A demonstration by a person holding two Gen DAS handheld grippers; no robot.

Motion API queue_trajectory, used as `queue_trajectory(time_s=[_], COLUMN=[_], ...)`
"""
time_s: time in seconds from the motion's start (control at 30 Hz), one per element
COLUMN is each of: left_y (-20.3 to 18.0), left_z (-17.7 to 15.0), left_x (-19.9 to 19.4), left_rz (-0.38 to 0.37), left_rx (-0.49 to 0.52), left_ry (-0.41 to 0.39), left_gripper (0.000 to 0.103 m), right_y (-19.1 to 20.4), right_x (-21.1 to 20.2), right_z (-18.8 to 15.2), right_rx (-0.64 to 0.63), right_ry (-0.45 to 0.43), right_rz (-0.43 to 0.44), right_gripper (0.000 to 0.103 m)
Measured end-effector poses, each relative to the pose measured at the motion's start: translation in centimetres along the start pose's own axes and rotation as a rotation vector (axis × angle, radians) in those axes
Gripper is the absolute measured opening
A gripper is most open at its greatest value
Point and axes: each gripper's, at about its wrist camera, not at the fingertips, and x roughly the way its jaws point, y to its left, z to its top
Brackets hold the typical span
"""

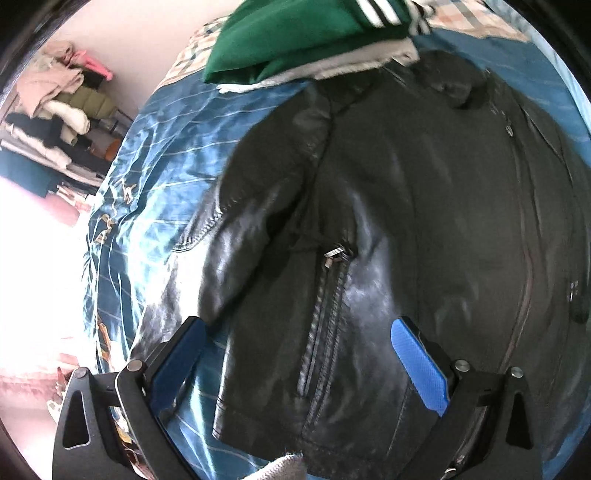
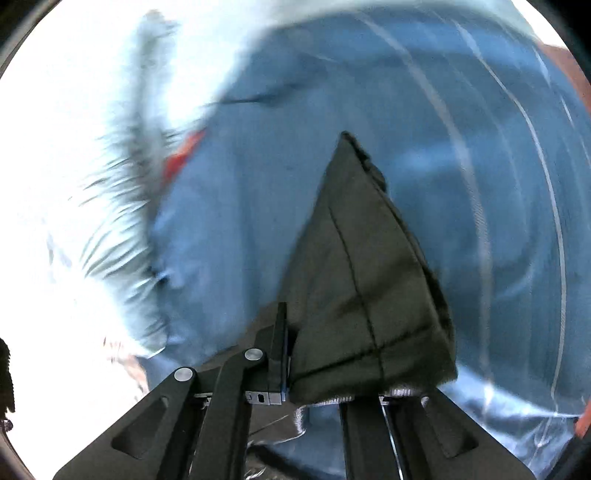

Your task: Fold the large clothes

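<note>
A black leather jacket lies spread front-up on a blue bedspread, with its collar far and its hem near. My left gripper is open and empty, hovering over the jacket's lower left front near a zipped pocket; its blue pads show. My right gripper is shut on a fold of the black jacket, held above the blue bedspread. The right finger is hidden by the fabric.
A folded green garment with white stripes lies on the bed just beyond the jacket's collar. A rack piled with clothes stands at the far left past the bed's edge. The right wrist view is blurred, with bright glare at the left.
</note>
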Motion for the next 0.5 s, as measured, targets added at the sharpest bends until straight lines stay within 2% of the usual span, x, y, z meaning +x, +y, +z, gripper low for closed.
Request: queue_trajectory(time_s=[0.13, 0.2, 0.23, 0.27, 0.33, 0.4, 0.47, 0.5], left_y=[2.7, 4.4, 5.6, 6.7, 9.6, 12.9, 16.1, 18.3], left_z=[0.6, 0.7, 0.8, 0.8, 0.6, 0.3, -0.4, -1.1], left_x=[0.6, 1.3, 1.8, 2.3, 3.2, 4.1, 5.1, 5.7], left_rz=[0.01, 0.02, 0.028, 0.039, 0.066, 0.105, 0.141, 0.165], left_rx=[-0.055, -0.089, -0.113, -0.136, -0.201, -0.267, -0.33, -0.371], left_ry=[0.006, 0.017, 0.025, 0.032, 0.044, 0.05, 0.067, 0.082], left_gripper=[0.103, 0.103, 0.103, 0.103, 0.103, 0.103, 0.103, 0.103], right_y=[10.4, 15.5, 18.9, 20.6, 25.7, 29.0, 31.1, 30.3], right_x=[-1.0, -0.4, 0.5, 1.0, 3.6, 6.1, 8.5, 8.4], right_z=[-3.2, -6.1, -8.7, -10.5, -16.5, -22.8, -30.0, -33.6], right_rx=[-0.25, -0.372, -0.465, -0.521, -0.682, -0.82, -0.965, -1.041], right_ry=[0.029, 0.069, 0.106, 0.126, 0.203, 0.268, 0.329, 0.346], right_rz=[0.085, 0.12, 0.14, 0.149, 0.168, 0.174, 0.174, 0.169], right_gripper=[0.006, 0.006, 0.006, 0.006, 0.006, 0.006, 0.006, 0.006])
